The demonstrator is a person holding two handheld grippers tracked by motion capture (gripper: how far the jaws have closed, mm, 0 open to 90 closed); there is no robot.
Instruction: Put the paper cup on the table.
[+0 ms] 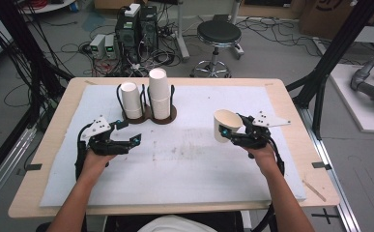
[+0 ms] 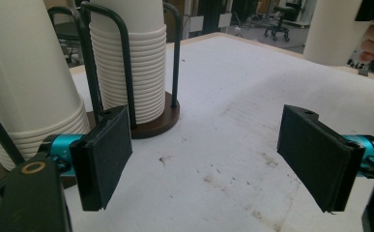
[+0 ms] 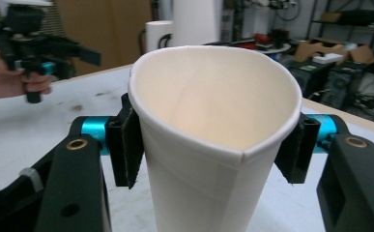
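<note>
One paper cup (image 3: 213,145) sits between the jaws of the right gripper (image 1: 233,131), mouth up and tipped a little toward the camera that rides behind it; the two pads press its wall from either side, and the rim is squeezed out of round into a soft point at the near edge, so I judge the grip firm; the jaws stand fairly wide, because the cup itself is wide. The cup's long axis runs roughly upright, crossing the line between the pads at a right angle; its base is below the frame in the right gripper view, and in the high view it appears lifted off the white mat (image 1: 189,159).

Two stacks of cups wait in the dark wire holder (image 1: 148,115): the taller stack (image 1: 158,94) and the shorter stack (image 1: 131,100). From the right gripper's jaws they lie well ahead and off to the side, beyond the other hand; the likely next move, as I read it, is to carry the held cup across and set it on a stack, so its axis would need lining up with that stack's.

The left gripper (image 1: 126,140) is the nearer one to the holder; in its own view the stacks rise just ahead of the jaws and to one side; its jaws gape wide with nothing between them, only mat beneath.
</note>
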